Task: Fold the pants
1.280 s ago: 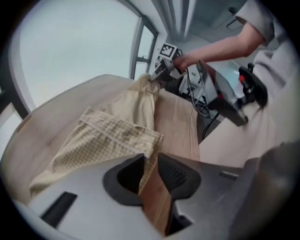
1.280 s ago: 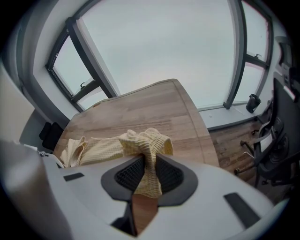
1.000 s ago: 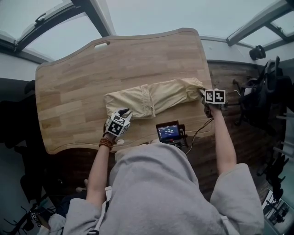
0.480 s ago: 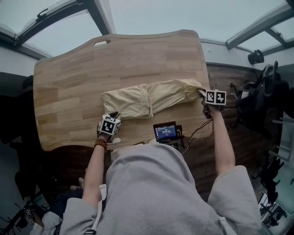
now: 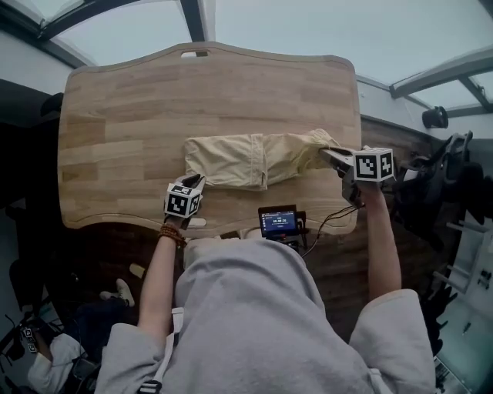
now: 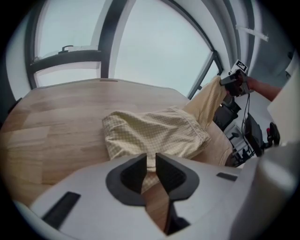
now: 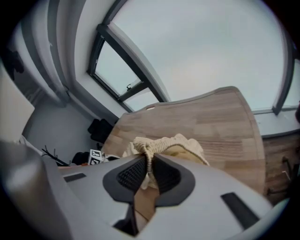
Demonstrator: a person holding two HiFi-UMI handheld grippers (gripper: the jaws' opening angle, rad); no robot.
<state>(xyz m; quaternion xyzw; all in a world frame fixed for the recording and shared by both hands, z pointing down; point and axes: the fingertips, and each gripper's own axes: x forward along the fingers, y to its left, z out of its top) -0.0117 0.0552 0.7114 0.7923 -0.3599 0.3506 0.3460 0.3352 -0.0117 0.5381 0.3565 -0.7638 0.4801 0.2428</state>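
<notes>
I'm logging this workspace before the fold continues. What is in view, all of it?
Table: one, light wood, centre of the head view.
Pants: one pair, beige, across the table, right end lifted.
Screen device: one, black, table's near edge.
Cable: one, dark, right of the screen device.
Window frames: several, dark, beyond the table.
Bracelet: one, brown beads, left wrist.
Hoodie: one, grey, on the person.
Left claw: one, grey with black pads, jaws have just been closing on the pants' near-left corner.
Right claw: one, same colours, jaws have just been closing on the bunched right end.
</notes>
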